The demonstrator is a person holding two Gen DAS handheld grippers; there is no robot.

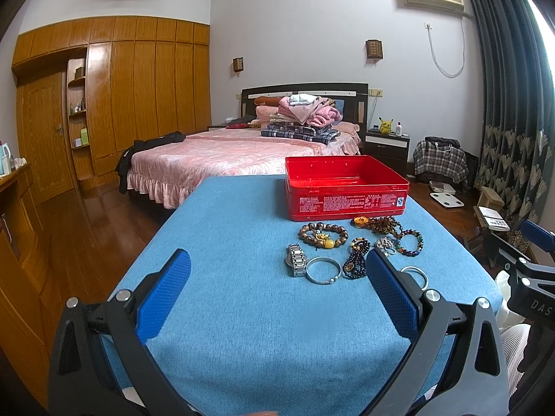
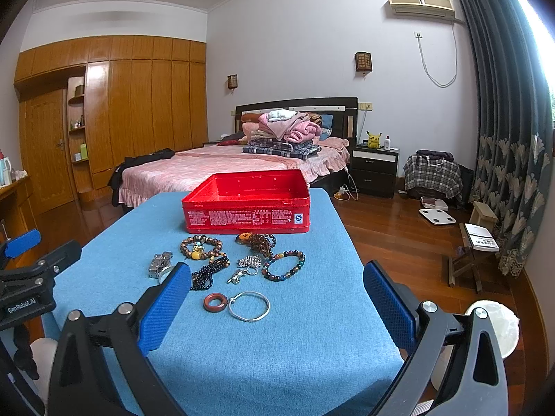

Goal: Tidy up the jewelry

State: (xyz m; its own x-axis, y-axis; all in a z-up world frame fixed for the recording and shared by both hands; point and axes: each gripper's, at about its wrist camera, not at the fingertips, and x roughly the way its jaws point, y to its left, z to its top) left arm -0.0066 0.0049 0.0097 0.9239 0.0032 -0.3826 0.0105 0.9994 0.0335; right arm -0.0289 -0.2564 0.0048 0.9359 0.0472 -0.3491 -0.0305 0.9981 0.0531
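Note:
An open red tin box (image 1: 347, 187) (image 2: 248, 204) stands at the far end of a blue-covered table (image 1: 242, 312) (image 2: 295, 346). In front of it lie several pieces of jewelry: a brown bead bracelet (image 1: 323, 235) (image 2: 202, 248), a metal watch (image 1: 297, 260) (image 2: 160, 262), a silver bangle (image 1: 323, 270) (image 2: 249, 306), dark bead strands (image 1: 357, 258) (image 2: 209, 272), a multicolour bead bracelet (image 2: 283, 265) and a red-brown ring (image 2: 215, 302). My left gripper (image 1: 277, 267) is open and empty above the table's near part. My right gripper (image 2: 277, 277) is open and empty, nearer the jewelry.
A bed (image 1: 222, 156) with piled clothes stands behind the table. A wooden wardrobe (image 1: 114, 93) lines the left wall. A nightstand (image 2: 374, 166), a stool (image 2: 471, 253) and a scale (image 2: 437, 215) are on the wooden floor to the right.

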